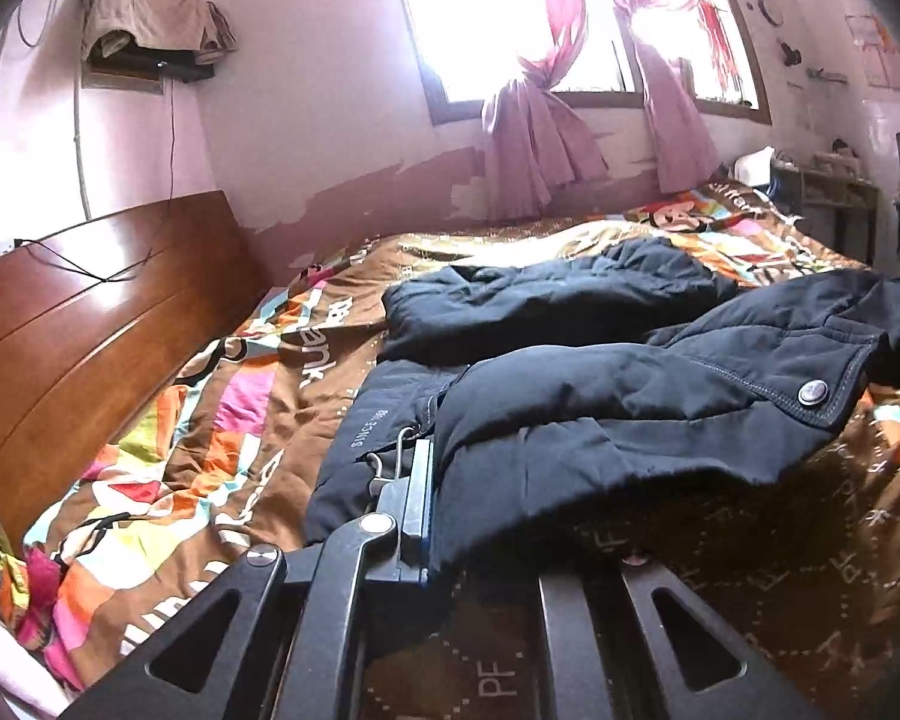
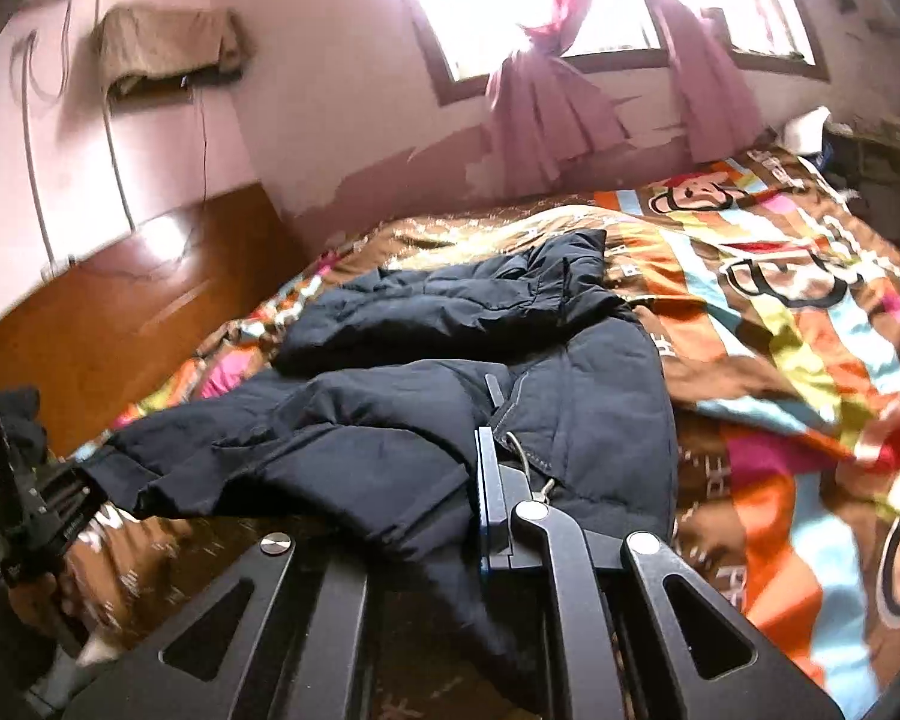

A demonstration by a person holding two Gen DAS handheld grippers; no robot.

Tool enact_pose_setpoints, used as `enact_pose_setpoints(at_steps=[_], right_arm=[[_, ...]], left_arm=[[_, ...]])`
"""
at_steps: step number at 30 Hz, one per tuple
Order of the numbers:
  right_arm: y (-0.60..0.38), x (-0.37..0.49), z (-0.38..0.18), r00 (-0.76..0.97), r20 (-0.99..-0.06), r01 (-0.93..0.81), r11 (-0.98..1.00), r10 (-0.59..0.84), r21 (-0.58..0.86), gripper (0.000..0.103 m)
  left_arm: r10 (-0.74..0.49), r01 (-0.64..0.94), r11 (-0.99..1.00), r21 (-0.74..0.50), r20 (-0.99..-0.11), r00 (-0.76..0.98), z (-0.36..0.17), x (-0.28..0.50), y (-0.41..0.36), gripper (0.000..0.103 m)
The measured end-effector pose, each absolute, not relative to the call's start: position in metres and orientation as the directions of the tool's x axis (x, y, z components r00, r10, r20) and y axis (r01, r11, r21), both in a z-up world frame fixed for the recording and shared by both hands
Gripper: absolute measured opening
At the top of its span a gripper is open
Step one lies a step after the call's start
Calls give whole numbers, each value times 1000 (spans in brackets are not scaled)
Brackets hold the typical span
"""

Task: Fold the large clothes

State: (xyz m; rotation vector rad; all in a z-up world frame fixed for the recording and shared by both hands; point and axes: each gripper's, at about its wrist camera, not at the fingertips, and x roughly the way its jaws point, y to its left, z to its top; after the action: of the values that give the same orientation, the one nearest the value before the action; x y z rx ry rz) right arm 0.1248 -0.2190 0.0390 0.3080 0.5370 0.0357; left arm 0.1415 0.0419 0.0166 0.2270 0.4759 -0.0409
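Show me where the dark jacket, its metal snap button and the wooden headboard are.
dark jacket (image 2: 390,420), right wrist view, on its quilted body.
metal snap button (image 1: 813,391), left wrist view, on the button's face.
wooden headboard (image 1: 78,324), left wrist view, on its front panel.

Cartoon-print bedspread, wooden headboard, pink curtains, bright window, brown cloth on wall shelf

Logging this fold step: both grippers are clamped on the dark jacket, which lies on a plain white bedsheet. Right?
Not quite. The bedcover is brightly patterned in brown, orange and blue, as the right wrist view shows. The rest holds: left gripper and right gripper are clamped on the dark jacket.
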Motion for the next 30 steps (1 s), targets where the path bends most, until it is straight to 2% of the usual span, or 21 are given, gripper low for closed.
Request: enact_pose_setpoints(at_steps=[6, 18, 26, 30], right_arm=[[-211, 87, 67, 903, -415, 7, 964, 108, 266, 7], [-191, 3, 121, 944, -298, -86, 976, 144, 200, 7], [-187, -1, 143, 954, -259, -107, 977, 154, 184, 7], [-186, 17, 144, 952, -272, -94, 980, 140, 177, 7]], left_arm=[[-10, 97, 977, 189, -416, 909, 51, 98, 50, 7], [-42, 125, 974, 189, -389, 920, 106, 27, 63, 7], [-56, 137, 968, 208, -357, 932, 132, 31, 60, 7], [-57, 142, 969, 201, -375, 925, 130, 55, 59, 7]])
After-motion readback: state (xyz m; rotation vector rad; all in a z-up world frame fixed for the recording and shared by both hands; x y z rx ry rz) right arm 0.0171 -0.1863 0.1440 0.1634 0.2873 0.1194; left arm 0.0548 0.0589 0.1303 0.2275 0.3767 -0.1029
